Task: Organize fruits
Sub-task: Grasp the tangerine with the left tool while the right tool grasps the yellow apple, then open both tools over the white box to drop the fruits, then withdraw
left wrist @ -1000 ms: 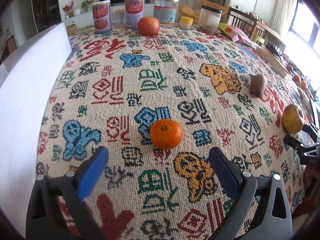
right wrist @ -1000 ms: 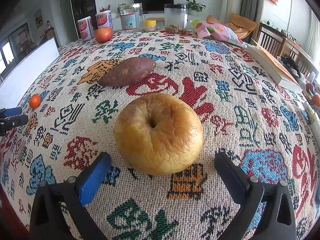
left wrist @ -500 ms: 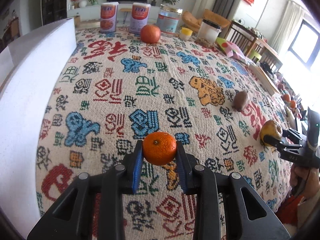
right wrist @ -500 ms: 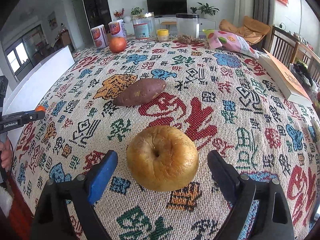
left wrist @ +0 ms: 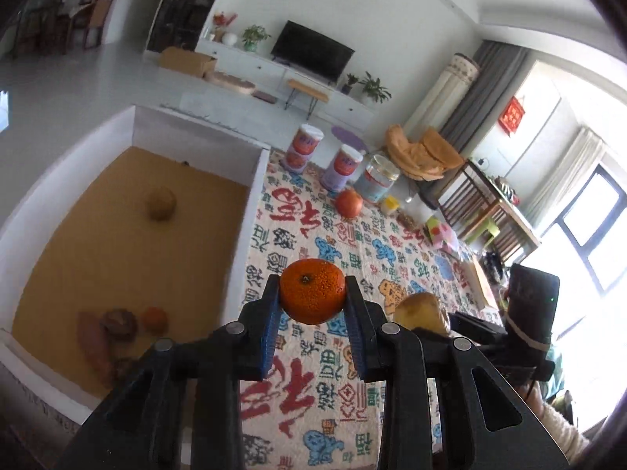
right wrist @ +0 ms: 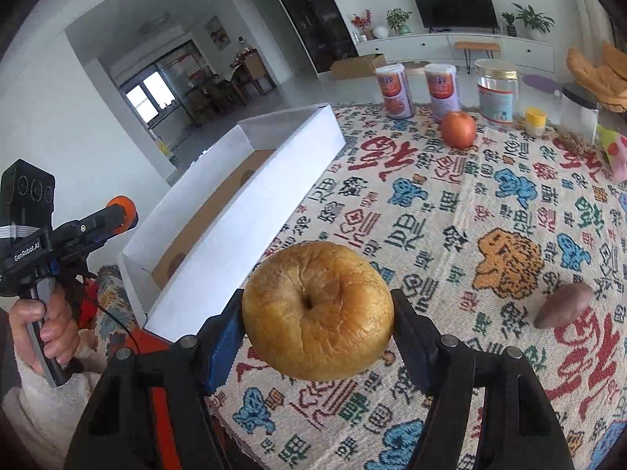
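Here, left claw (left wrist: 312, 301) gripping one mandarin (left wrist: 312, 291), right claw (right wrist: 317, 327) just closed on one yellow apple (right wrist: 317, 310).

Counts: two mandarins, one (left wrist: 312, 296) between the fingers (left wrist: 270, 329), one (left wrist: 155, 319) in box (left wrist: 254, 172); one yellow apple (right wrist: 317, 310); one red apple (right wrist: 459, 129); two cans (right wrist: 394, 91); one jar (right wrist: 496, 92).

White box (left wrist: 256, 180) open on top, its floor bare mid-way between one round fruit (left wrist: 160, 203) far and a cluster (left wrist: 117, 325) near; cans (right wrist: 394, 92), jar (right wrist: 497, 96) and apple (right wrist: 459, 129) crowd the surface's (right wrist: 431, 211) far edge.
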`<action>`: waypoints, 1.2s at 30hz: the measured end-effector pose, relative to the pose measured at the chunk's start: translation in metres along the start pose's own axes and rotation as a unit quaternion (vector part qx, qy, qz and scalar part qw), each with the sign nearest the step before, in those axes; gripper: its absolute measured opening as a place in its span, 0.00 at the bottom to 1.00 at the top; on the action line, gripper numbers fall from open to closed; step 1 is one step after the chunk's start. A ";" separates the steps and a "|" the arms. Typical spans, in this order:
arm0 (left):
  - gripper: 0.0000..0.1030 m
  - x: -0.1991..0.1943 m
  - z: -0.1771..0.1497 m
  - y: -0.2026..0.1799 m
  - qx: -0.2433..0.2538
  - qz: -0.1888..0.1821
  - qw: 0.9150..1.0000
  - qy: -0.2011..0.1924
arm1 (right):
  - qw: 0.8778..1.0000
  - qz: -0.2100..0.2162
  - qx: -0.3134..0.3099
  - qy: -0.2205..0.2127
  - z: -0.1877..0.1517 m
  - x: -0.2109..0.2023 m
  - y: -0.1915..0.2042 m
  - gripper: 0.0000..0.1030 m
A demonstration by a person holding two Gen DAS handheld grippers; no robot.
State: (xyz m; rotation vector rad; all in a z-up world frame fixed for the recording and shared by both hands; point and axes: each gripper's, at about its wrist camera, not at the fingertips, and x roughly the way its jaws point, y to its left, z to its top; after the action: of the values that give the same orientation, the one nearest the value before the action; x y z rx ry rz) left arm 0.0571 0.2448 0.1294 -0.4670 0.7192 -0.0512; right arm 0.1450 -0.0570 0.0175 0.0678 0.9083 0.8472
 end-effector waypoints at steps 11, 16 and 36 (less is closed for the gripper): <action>0.31 0.104 0.018 0.163 -0.149 0.168 0.968 0.113 | 0.986 -0.002 -0.140 0.093 0.091 0.203 0.152 0.68; 0.62 0.112 0.014 0.169 -0.146 0.193 0.963 0.117 | 0.977 -0.047 -0.165 0.129 0.084 0.249 0.154 0.68; 0.92 0.094 -0.095 -0.103 0.124 0.032 0.991 0.040 | 0.981 -0.171 -0.086 -0.023 -0.058 0.022 -0.039 0.93</action>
State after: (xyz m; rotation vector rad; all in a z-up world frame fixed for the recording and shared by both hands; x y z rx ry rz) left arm 0.0780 0.0960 0.0529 -0.2040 0.7953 -0.0988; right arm 0.1349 -0.0858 -0.0490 -0.2140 0.7713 0.5981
